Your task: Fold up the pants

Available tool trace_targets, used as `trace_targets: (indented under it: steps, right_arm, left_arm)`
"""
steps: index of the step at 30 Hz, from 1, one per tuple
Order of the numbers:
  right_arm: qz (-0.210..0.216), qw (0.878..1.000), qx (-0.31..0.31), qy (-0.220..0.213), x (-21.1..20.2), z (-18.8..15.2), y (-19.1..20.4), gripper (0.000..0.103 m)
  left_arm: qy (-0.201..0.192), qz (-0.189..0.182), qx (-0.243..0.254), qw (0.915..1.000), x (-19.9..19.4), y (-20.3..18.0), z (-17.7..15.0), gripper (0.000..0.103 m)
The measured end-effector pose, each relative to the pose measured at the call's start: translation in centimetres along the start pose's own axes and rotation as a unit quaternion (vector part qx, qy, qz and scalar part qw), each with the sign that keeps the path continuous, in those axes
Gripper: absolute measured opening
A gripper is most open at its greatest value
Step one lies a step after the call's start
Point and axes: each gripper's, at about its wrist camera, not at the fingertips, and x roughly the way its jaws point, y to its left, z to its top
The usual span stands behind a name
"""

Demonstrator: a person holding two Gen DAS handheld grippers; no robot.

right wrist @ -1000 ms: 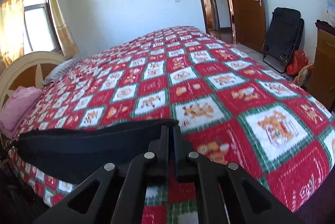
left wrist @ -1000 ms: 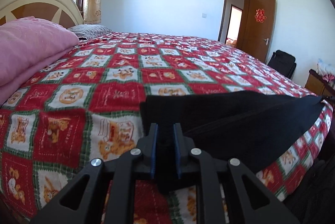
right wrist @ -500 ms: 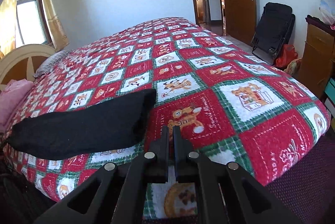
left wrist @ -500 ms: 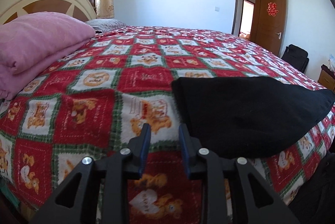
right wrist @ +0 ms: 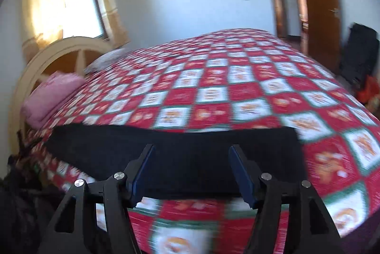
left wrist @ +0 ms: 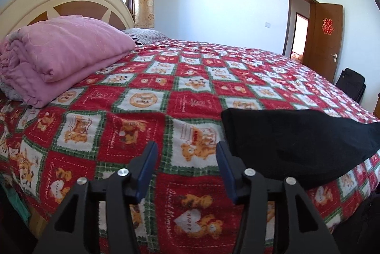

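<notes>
Currently: black pants (right wrist: 171, 159), folded into a long band, lying near the edge of the red patchwork bedspread (left wrist: 142, 125). Left gripper (left wrist: 187, 168) and right gripper (right wrist: 190, 171) both opening, nothing between the jaws. Risk: overhanging edge could slide off; a careless regrasp would drag layers apart.

Bright daylight from the curtained window (right wrist: 80, 9), fisheye-bent dark corners, left view sharp, right view motion-smeared.
</notes>
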Motion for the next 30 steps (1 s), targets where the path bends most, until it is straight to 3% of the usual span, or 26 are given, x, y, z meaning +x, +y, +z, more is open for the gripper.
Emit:
trace_targets:
  steps: [4, 7, 11, 14, 18, 19, 21, 23, 26, 30]
  right_arm:
    - [0.001, 0.994, -0.092, 0.052, 4.7, -0.2, 9.0, 0.065]
    - [0.011, 0.983, -0.164, 0.083, 8.1, -2.0, 15.9, 0.065]
    - [0.039, 0.968, -0.228, 0.096, 10.8, -4.3, 21.9, 0.063]
    - [0.036, 0.963, -0.253, 0.089, 12.2, -4.9, 24.1, 0.061]
    - [0.034, 0.957, -0.272, 0.094, 14.4, -5.2, 25.9, 0.054]
    - [0.026, 0.954, -0.283, 0.098, 15.0, -5.4, 26.1, 0.047]
    - [0.018, 0.949, -0.295, 0.109, 15.9, -5.8, 26.0, 0.041]
    - [0.02, 0.946, -0.302, 0.115, 16.1, -6.3, 26.0, 0.016]
    - [0.021, 0.944, -0.308, 0.112, 15.4, -6.6, 26.3, 0.006]
    - [0.023, 0.943, -0.31, 0.12, 14.9, -7.0, 26.3, 0.005]
  left_arm:
    - [-0.007, -0.008, 0.018, 0.9998, -0.5, -2.2, 0.4, 0.066]
    - [-0.004, -0.018, 0.033, 0.9993, -0.3, -4.2, 0.2, 0.066]
    - [0.012, -0.035, 0.071, 0.9968, 0.8, -7.6, -0.4, 0.066]
    - [0.025, -0.025, 0.108, 0.9935, 2.3, -9.5, -1.0, 0.068]
    - [0.035, -0.015, 0.099, 0.9943, 4.1, -9.4, -1.5, 0.074]
    - [0.032, -0.013, 0.093, 0.9951, 4.3, -9.1, -1.6, 0.08]
    - [0.037, -0.02, 0.073, 0.9965, 4.6, -8.5, -1.6, 0.082]
    - [0.038, -0.022, 0.057, 0.9974, 4.7, -7.9, -1.6, 0.088]
    - [0.038, -0.021, 0.037, 0.9983, 5.0, -7.1, -1.8, 0.091]
    - [0.035, -0.02, 0.033, 0.9986, 5.0, -7.1, -1.9, 0.093]
